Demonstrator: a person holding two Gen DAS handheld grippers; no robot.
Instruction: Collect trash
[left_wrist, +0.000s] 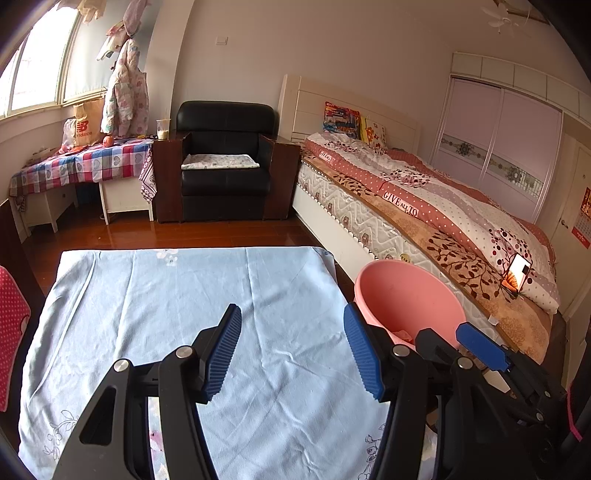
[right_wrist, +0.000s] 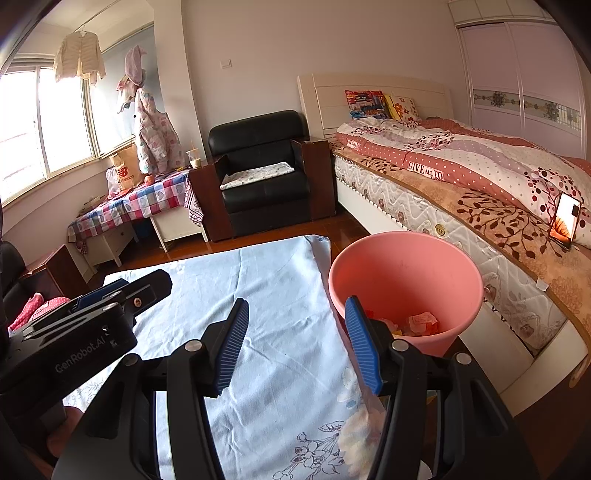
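Note:
A pink trash bin (right_wrist: 406, 273) stands on the floor between the table and the bed, with crumpled wrappers (right_wrist: 421, 321) at its bottom. It also shows in the left wrist view (left_wrist: 406, 295). A light blue cloth (left_wrist: 184, 295) covers the table; no loose trash shows on it. My left gripper (left_wrist: 291, 350) is open and empty above the cloth. My right gripper (right_wrist: 295, 343) is open and empty, above the cloth's right edge next to the bin. In the right wrist view the left gripper (right_wrist: 122, 291) shows at the left.
A bed (left_wrist: 424, 206) with a patterned quilt runs along the right, with a lit phone (right_wrist: 565, 221) propped on it. A black armchair (left_wrist: 225, 162) stands at the back. A side table with a checked cloth (left_wrist: 85, 162) holds a paper bag and a cup.

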